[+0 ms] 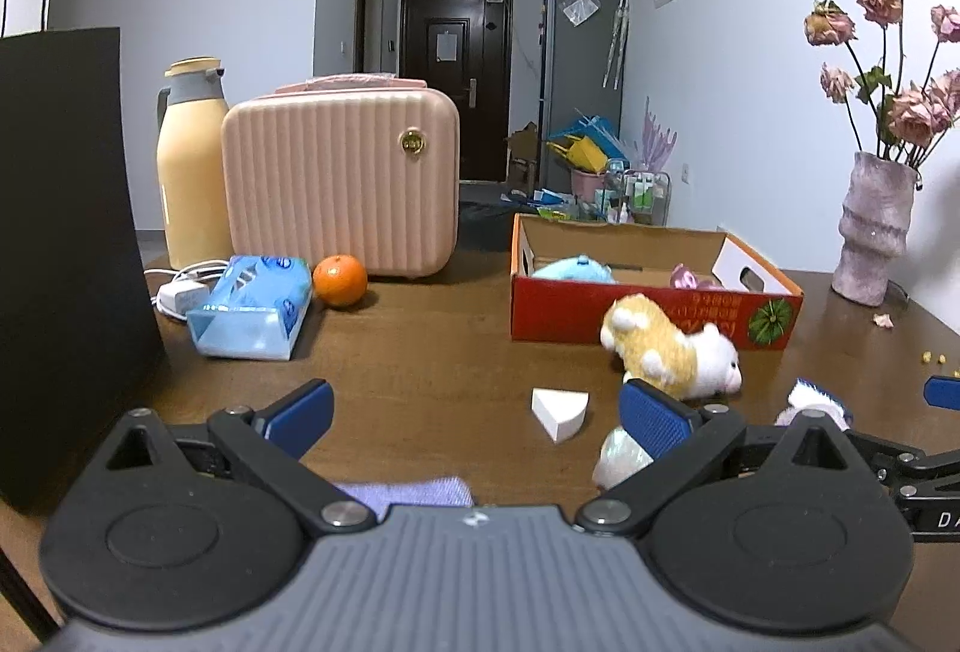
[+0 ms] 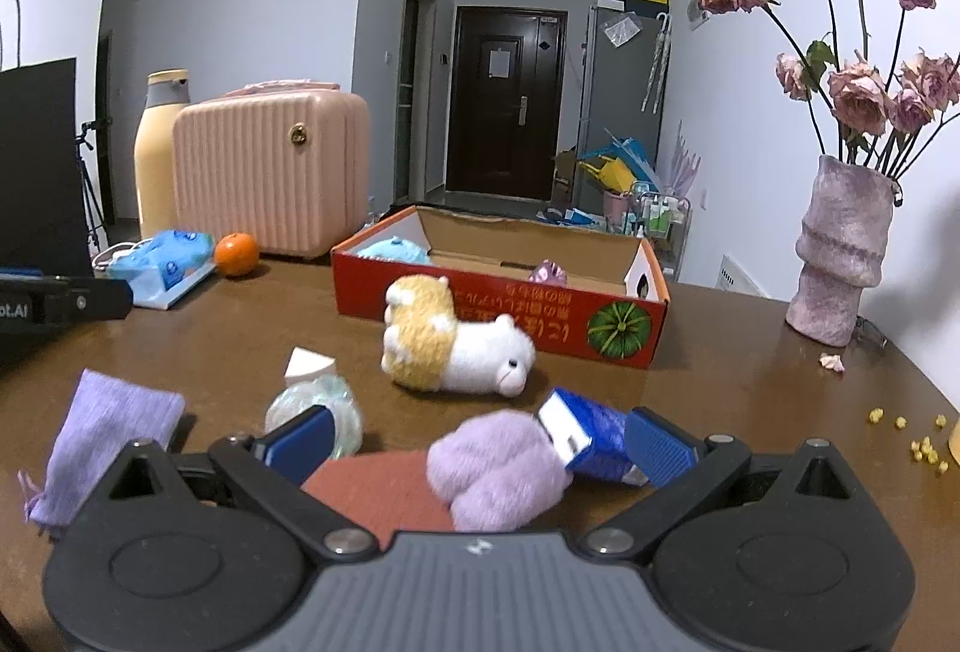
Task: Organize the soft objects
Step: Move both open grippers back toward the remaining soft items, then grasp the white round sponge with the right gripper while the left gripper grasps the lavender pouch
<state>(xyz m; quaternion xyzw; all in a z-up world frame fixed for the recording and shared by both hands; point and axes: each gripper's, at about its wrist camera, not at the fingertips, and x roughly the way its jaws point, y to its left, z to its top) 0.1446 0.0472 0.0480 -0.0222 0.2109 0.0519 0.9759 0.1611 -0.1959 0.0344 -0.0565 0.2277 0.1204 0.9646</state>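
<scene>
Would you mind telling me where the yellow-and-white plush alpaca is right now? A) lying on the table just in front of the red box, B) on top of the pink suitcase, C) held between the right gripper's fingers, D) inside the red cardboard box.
A: the plush alpaca lies on its side on the wooden table, in front of the red cardboard box, with no fingers on it.

even indoor light | soft shadows | fisheye edges | near blur

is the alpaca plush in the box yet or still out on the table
Out: the alpaca plush lies on its side on the table, just in front of the red box.
</scene>
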